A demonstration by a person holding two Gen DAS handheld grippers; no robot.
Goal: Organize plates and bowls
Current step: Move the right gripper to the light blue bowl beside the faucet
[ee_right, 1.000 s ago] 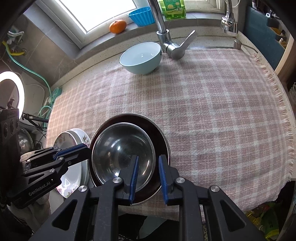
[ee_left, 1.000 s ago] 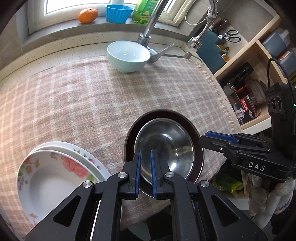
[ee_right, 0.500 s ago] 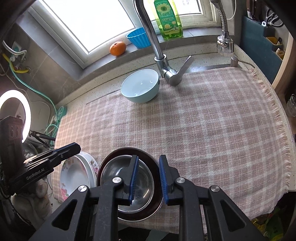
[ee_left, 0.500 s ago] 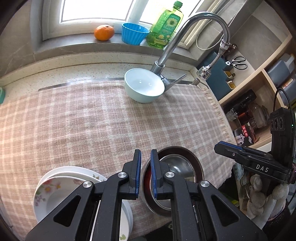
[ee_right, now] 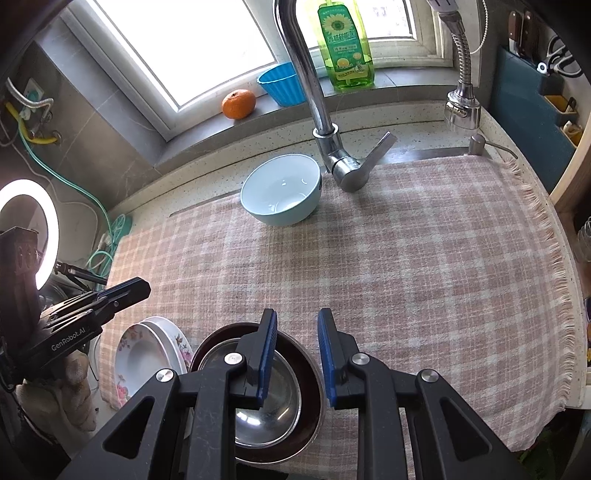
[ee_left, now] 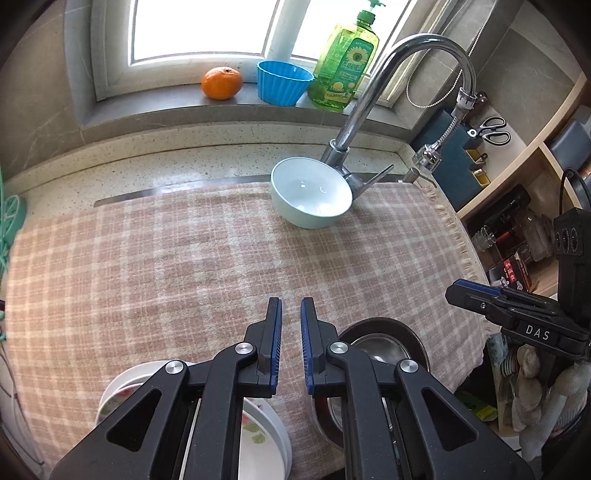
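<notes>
My left hand-held gripper point(ee_left: 291, 314) is nearly closed and empty, and my right hand-held gripper point(ee_right: 297, 325) is narrow and empty. The faucet point(ee_right: 314, 96) stands just right of the far pale blue bowl point(ee_right: 280, 190).

Daylight through white-framed window point(ee_left: 207, 33). Grey stone sill point(ee_left: 166, 107) and grey tiled wall point(ee_right: 85, 122). Speckled countertop point(ee_left: 147, 162) covered by pink plaid cloth point(ee_right: 424, 258). Chrome gooseneck faucet point(ee_left: 373, 85) at back. Wooden open shelving point(ee_left: 524, 158) on right. Ring light point(ee_right: 26, 229) glowing on left.
</notes>
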